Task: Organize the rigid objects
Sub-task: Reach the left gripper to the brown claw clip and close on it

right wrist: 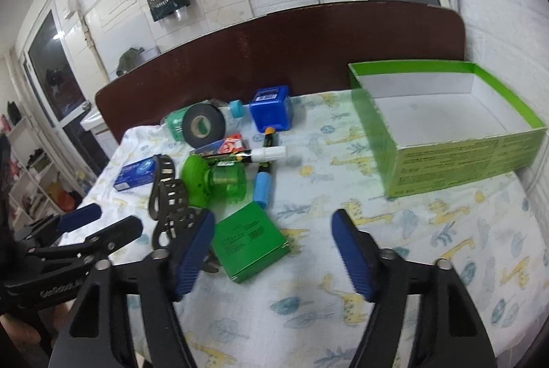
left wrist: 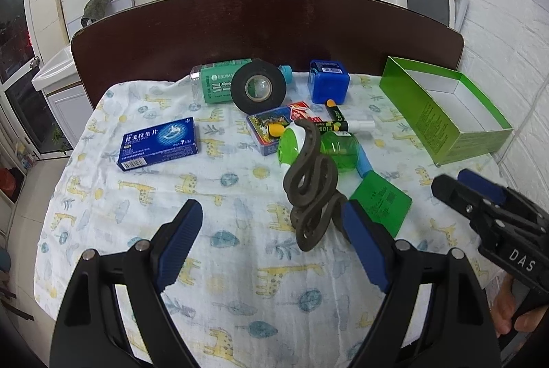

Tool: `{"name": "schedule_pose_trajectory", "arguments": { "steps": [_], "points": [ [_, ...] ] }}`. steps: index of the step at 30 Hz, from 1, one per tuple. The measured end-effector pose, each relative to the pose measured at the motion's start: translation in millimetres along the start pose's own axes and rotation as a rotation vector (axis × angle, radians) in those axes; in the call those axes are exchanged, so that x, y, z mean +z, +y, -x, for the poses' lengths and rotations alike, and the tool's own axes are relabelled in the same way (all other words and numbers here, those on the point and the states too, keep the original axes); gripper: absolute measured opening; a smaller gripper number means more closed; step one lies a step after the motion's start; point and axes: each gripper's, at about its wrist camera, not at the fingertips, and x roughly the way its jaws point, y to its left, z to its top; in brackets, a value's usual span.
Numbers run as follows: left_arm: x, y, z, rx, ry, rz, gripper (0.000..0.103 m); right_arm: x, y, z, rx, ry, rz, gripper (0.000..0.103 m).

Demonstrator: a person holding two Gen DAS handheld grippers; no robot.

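Observation:
A small green box [right wrist: 250,241] lies on the giraffe-print cloth between the pads of my right gripper [right wrist: 272,248]. It sits close to the left pad, with a clear gap to the right pad, so the gripper is open. In the left wrist view the same green box [left wrist: 381,203] lies beyond my left gripper [left wrist: 272,230], which stands open. A dark wavy hair claw [left wrist: 310,193] stands just inside its right finger; I cannot tell if they touch. An open green carton [right wrist: 446,128] with a white inside stands at the right.
Further back lie a blue medicine box [left wrist: 158,141], a black tape roll [left wrist: 259,86], a water bottle [left wrist: 212,83], a blue cube [left wrist: 327,81], a card pack [left wrist: 271,128] and a green plastic bottle [left wrist: 329,145]. A dark headboard [left wrist: 260,25] rises behind the cloth.

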Motion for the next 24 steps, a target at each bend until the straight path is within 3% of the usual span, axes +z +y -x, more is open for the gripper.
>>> {"name": "schedule_pose_trajectory", "arguments": {
  "steps": [1, 4, 6, 9, 11, 15, 17, 19, 22, 24],
  "points": [
    [5, 2, 0, 0.001, -0.009, 0.0, 0.083, -1, -2, -3, 0.079, 0.032, -0.024, 0.046],
    [21, 4, 0, -0.009, -0.026, -0.005, 0.083, -9, -3, -15, 0.297, 0.134, -0.105, 0.042],
    [29, 2, 0, -0.022, -0.032, -0.009, 0.082, -16, 2, -22, 0.364, 0.177, -0.118, 0.042],
    [38, -5, -4, -0.035, -0.032, -0.044, 0.075, -23, 11, -31, 0.381, 0.222, -0.114, 0.042],
    [41, -11, -10, -0.04, -0.012, -0.07, 0.064, -25, 17, -38, 0.379, 0.263, -0.099, 0.042],
    [44, -15, -27, -0.053, 0.045, -0.071, 0.061, -31, 20, -52, 0.366, 0.338, -0.091, 0.042],
    [43, -16, -36, -0.072, 0.073, -0.07, 0.037, -34, 18, -59, 0.352, 0.362, -0.102, 0.042],
    [42, -12, -44, -0.136, 0.098, -0.037, 0.019, -35, 17, -65, 0.327, 0.369, -0.108, 0.042],
    [40, -6, -42, -0.15, 0.087, -0.016, 0.018, -31, 14, -67, 0.312, 0.352, -0.109, 0.025],
    [39, -3, -37, -0.131, 0.076, -0.022, 0.017, -29, 11, -69, 0.311, 0.347, -0.122, 0.022]
  ]
}}
